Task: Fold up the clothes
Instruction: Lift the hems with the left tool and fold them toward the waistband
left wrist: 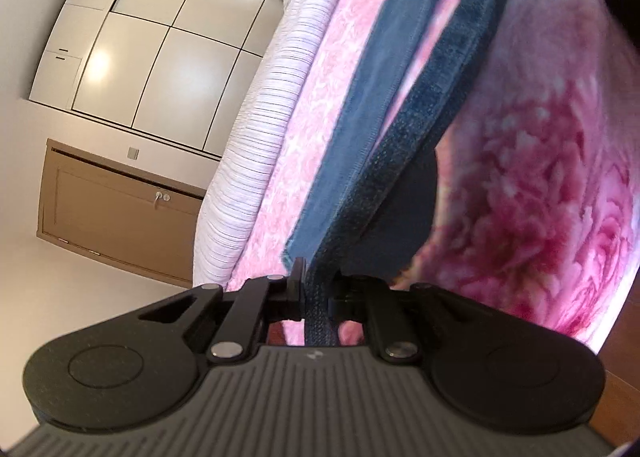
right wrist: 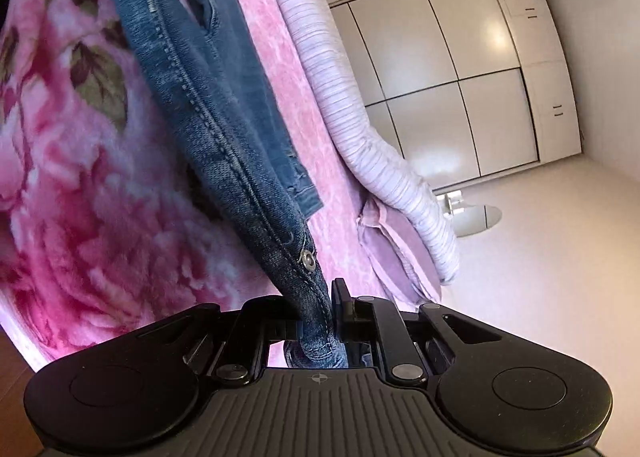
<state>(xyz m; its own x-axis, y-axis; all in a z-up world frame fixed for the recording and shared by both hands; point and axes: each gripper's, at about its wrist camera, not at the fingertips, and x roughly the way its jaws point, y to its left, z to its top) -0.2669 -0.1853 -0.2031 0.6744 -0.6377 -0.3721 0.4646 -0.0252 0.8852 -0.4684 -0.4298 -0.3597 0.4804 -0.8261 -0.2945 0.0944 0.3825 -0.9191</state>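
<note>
A pair of blue jeans (left wrist: 400, 105) stretches away from me over a pink flowered blanket (left wrist: 540, 177) on a bed. My left gripper (left wrist: 318, 289) is shut on the jeans' waistband edge, the denim pinched between its black fingers. In the right wrist view my right gripper (right wrist: 318, 321) is shut on the other end of the waistband of the jeans (right wrist: 208, 105), just below a metal button (right wrist: 307, 259). The cloth hangs taut from both grips, lifted off the blanket (right wrist: 80, 217).
A striped lilac quilt (left wrist: 256, 145) lies rolled along the bed's far side, with a pink pillow (right wrist: 394, 253) at its end. Beyond stand white wardrobe doors (right wrist: 440, 69), a brown cabinet (left wrist: 120, 209) and pale floor (right wrist: 540, 257) with a round glass table (right wrist: 476, 219).
</note>
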